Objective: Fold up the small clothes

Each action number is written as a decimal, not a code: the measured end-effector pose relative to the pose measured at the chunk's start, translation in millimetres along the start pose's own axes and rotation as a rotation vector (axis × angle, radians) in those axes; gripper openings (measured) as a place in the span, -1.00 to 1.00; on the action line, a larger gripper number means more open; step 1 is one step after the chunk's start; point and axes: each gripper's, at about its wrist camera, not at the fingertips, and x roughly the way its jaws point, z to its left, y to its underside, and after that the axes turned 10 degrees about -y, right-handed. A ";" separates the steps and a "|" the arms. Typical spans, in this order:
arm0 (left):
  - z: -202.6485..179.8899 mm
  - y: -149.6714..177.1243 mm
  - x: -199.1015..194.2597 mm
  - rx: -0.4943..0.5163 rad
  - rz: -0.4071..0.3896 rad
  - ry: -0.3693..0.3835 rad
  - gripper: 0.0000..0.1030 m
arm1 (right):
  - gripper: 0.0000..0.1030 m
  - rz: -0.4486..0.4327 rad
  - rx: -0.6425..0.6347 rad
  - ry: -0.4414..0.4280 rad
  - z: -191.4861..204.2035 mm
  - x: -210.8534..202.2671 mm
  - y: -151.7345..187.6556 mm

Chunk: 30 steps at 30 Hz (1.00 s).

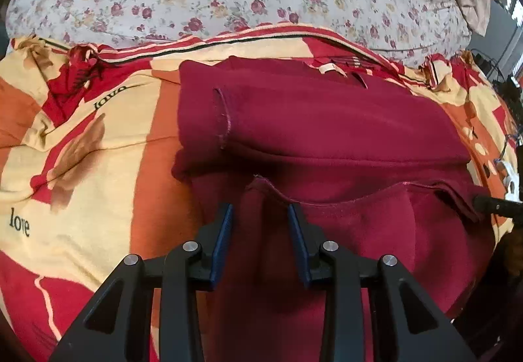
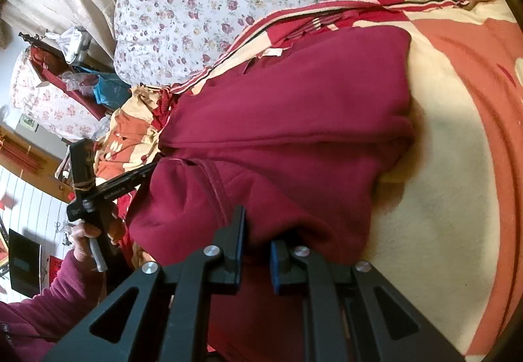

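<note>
A: A bed [image 1: 81, 166] under a patterned blanket carries the maroon garment [image 1: 327, 133], partly folded; left fingers [image 1: 260, 228] stand apart over its hem.

B: Only the right view shows a hand [image 2: 86, 236] gripping the other tool; right fingers [image 2: 258, 251] clamp the garment.

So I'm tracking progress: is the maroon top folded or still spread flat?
Partly folded: the maroon top has layers doubled over across its middle, hem edges stacked, on the blanket.
</note>
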 end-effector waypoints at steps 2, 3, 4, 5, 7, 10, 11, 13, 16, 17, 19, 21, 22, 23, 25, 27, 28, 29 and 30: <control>-2.2 0.2 -3.0 0.004 -0.018 -0.003 -0.98 | -0.74 0.002 -0.002 0.002 1.0 0.8 0.6; -3.3 0.2 -4.9 0.008 -0.023 -0.010 -1.00 | -0.72 0.003 -0.004 0.003 1.6 1.5 0.6; -4.4 0.4 -8.0 0.016 -0.032 -0.024 -1.00 | -0.71 0.005 -0.015 0.011 3.5 2.7 1.1; -4.2 0.3 -10.9 0.019 -0.041 -0.031 -1.00 | -0.73 0.007 -0.029 0.021 6.0 3.4 1.1; -0.6 -0.5 -22.6 0.006 -0.071 -0.033 -1.00 | -0.76 -0.016 -0.039 0.019 11.2 -0.5 -0.3; 12.3 -8.5 -45.8 -0.038 -0.133 -0.036 -1.00 | -0.77 -0.058 -0.048 -0.020 20.2 -12.4 -7.9; 16.2 -12.1 -51.4 -0.052 -0.151 -0.040 -1.00 | -0.78 -0.075 -0.046 -0.043 23.4 -17.1 -11.9; 23.7 -23.9 -61.4 -0.080 -0.192 -0.044 -1.00 | -0.78 -0.104 -0.047 -0.074 28.1 -24.3 -20.1; 26.9 -46.9 -63.3 -0.100 -0.224 -0.045 -1.00 | -0.78 -0.139 -0.057 -0.059 34.2 -29.3 -38.8; 25.8 -53.7 -61.2 -0.100 -0.229 -0.050 -1.00 | -0.78 -0.146 -0.062 -0.055 36.8 -29.3 -44.1; 23.8 -68.8 -53.2 -0.102 -0.236 -0.061 -1.00 | -0.78 -0.163 -0.079 -0.025 40.9 -29.3 -61.4; 23.0 -85.3 -41.3 -0.118 -0.233 -0.071 -1.00 | -0.78 -0.171 -0.083 -0.006 41.6 -28.9 -76.4; 22.9 -91.9 -35.6 -0.127 -0.230 -0.069 -1.00 | -0.78 -0.175 -0.081 0.007 40.3 -27.2 -87.3; 23.6 -101.2 -26.7 -0.137 -0.224 -0.068 -1.00 | -0.78 -0.178 -0.078 0.017 38.2 -25.8 -95.5; 24.3 -111.8 -14.3 -0.145 -0.214 -0.076 -1.00 | -0.78 -0.177 -0.062 0.032 28.7 -19.9 -114.9; 24.5 -123.5 2.4 -0.146 -0.200 -0.089 -1.00 | -0.78 -0.171 -0.045 0.045 18.4 -12.6 -129.4; 24.7 -126.8 8.1 -0.146 -0.195 -0.097 -1.00 | -0.78 -0.166 -0.034 0.050 12.2 -7.8 -137.1; 25.0 -130.9 15.9 -0.146 -0.188 -0.108 -1.00 | -0.78 -0.158 -0.022 0.053 5.5 -1.8 -144.3; 25.4 -134.3 23.9 -0.146 -0.178 -0.118 -1.00 | -0.78 -0.152 -0.009 0.057 -1.1 3.5 -149.8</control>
